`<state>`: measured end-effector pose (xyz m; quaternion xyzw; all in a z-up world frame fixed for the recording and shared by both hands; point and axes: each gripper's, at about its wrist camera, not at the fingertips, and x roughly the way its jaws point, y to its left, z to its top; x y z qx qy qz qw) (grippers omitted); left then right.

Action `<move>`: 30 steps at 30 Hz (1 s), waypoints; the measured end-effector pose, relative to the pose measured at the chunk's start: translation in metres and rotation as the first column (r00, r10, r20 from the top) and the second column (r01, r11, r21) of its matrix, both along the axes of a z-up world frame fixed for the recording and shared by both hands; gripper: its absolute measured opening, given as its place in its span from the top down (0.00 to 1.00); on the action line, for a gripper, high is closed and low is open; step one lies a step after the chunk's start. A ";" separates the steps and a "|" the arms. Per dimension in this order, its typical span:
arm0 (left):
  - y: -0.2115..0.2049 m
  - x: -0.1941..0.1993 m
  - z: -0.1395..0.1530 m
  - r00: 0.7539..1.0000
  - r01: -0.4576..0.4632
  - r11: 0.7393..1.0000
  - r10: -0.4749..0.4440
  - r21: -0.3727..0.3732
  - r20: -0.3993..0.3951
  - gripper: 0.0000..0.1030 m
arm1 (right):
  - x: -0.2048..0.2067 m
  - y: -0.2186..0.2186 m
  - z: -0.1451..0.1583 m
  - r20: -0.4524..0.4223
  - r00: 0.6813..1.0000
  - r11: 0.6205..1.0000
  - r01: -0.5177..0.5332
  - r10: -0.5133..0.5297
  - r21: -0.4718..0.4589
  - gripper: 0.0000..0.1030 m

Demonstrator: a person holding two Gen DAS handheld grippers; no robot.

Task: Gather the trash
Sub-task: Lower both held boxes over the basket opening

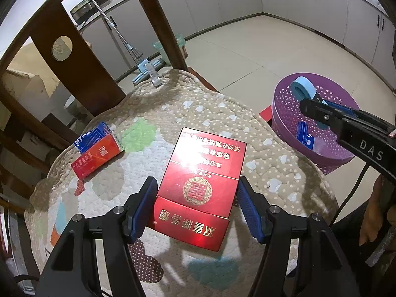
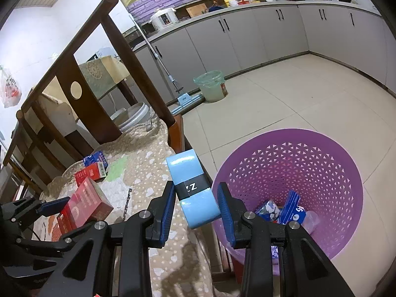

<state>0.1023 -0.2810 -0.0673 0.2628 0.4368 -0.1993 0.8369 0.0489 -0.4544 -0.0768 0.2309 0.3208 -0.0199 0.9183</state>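
A large red cigarette box (image 1: 201,173) with gold print lies lengthwise between the blue pads of my left gripper (image 1: 196,182), which is shut on its sides just above the quilted chair cushion (image 1: 259,148). My right gripper (image 2: 196,186) is shut on a light blue roll (image 2: 188,173) with a black band, held over the gap between the cushion edge and the purple basket (image 2: 346,163). The left wrist view shows that roll (image 1: 303,87) above the basket rim (image 1: 284,104). A small red box (image 1: 99,158) and a blue packet (image 1: 92,136) lie at the cushion's left.
Blue packets (image 2: 292,208) lie in the bottom of the basket. The dark wooden chair back (image 1: 74,61) rises behind the cushion. A mop (image 2: 184,99) and a green bucket (image 2: 210,85) stand on the tiled floor by the grey cabinets. A person's hand (image 1: 373,212) shows at the right.
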 end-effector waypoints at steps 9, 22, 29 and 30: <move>-0.014 0.002 0.000 0.999 0.034 0.999 -0.034 0.001 0.010 0.37 | -0.006 -0.019 -0.001 -0.001 0.999 0.999 0.048 -0.048 0.017 0.64; -0.042 0.005 -0.002 0.996 0.093 0.995 -0.093 -0.021 -0.002 0.37 | -0.013 -0.052 -0.008 -0.024 0.990 0.988 0.141 -0.139 0.068 0.63; -0.060 0.012 -0.006 0.994 0.110 0.994 -0.110 -0.029 -0.011 0.37 | -0.015 -0.066 -0.011 -0.039 0.983 0.979 0.182 -0.179 0.090 0.63; -0.062 0.014 -0.007 0.994 0.111 0.993 -0.112 -0.031 -0.016 0.37 | -0.015 -0.067 -0.012 -0.040 0.982 0.978 0.186 -0.183 0.092 0.63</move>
